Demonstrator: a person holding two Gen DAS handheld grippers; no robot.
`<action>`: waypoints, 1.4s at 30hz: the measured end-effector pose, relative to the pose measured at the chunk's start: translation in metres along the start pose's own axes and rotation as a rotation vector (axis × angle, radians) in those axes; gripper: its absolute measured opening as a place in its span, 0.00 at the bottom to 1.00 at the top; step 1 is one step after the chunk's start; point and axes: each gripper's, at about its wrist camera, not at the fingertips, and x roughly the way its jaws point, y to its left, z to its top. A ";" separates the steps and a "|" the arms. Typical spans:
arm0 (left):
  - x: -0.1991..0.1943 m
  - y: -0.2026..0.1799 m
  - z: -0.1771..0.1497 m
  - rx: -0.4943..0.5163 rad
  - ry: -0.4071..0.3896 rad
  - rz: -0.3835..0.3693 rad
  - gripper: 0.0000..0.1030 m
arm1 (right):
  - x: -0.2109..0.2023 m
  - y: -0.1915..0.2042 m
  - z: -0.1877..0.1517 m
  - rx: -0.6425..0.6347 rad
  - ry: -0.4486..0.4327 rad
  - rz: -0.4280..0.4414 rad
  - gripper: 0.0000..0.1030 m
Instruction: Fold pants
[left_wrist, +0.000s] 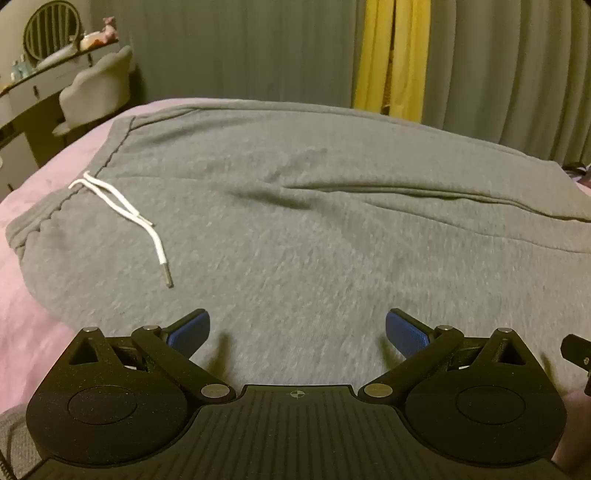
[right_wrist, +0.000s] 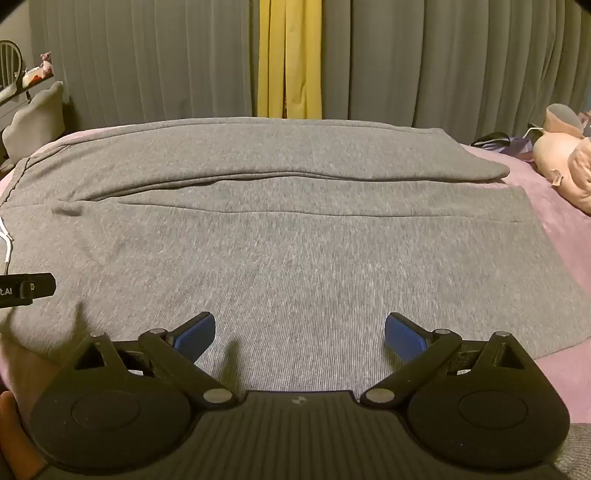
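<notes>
Grey fleece pants with white drawstring laid flat on pink bedspread. Left gripper and right gripper held above fabric, jaws spread wide, nothing gripped.

I see a bed under a pink cover. Grey pants lie flat across it, waistband toward nine o'clock. A pink plush toy rests at two o'clock.
</notes>
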 end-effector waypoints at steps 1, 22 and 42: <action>0.001 0.000 0.000 0.002 0.000 0.000 1.00 | 0.000 0.000 0.000 -0.001 -0.002 -0.001 0.96; -0.002 -0.002 -0.006 0.051 0.020 0.010 1.00 | -0.002 0.002 0.001 0.001 0.006 -0.002 0.96; -0.002 -0.008 -0.006 0.097 0.046 0.031 1.00 | -0.001 0.001 -0.002 0.003 0.004 -0.007 0.96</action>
